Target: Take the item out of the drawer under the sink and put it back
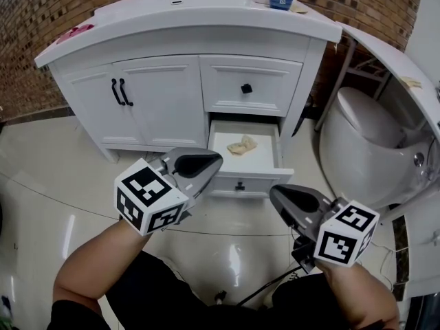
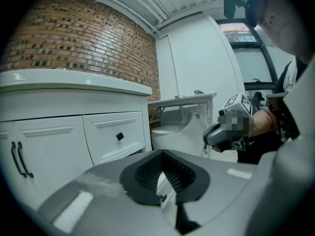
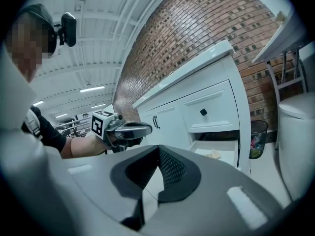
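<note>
Both grippers hang short of the drawer (image 1: 218,143), left gripper (image 1: 214,161) and right gripper (image 1: 276,196) each with jaws pressed together on nothing; the item (image 1: 242,145), a crumpled beige wad, lies inside the open drawer, well apart from either. If I reach in without spreading first, I judge I'd shove it backward; coming in too steep could knock the drawer front.

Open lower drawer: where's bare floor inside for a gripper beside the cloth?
Bare floor flanks the crumpled beige cloth out to the white drawer's left wall and right wall, and a strip runs between cloth and drawer front panel. Tightest at the back, under the closed upper drawer.
</note>
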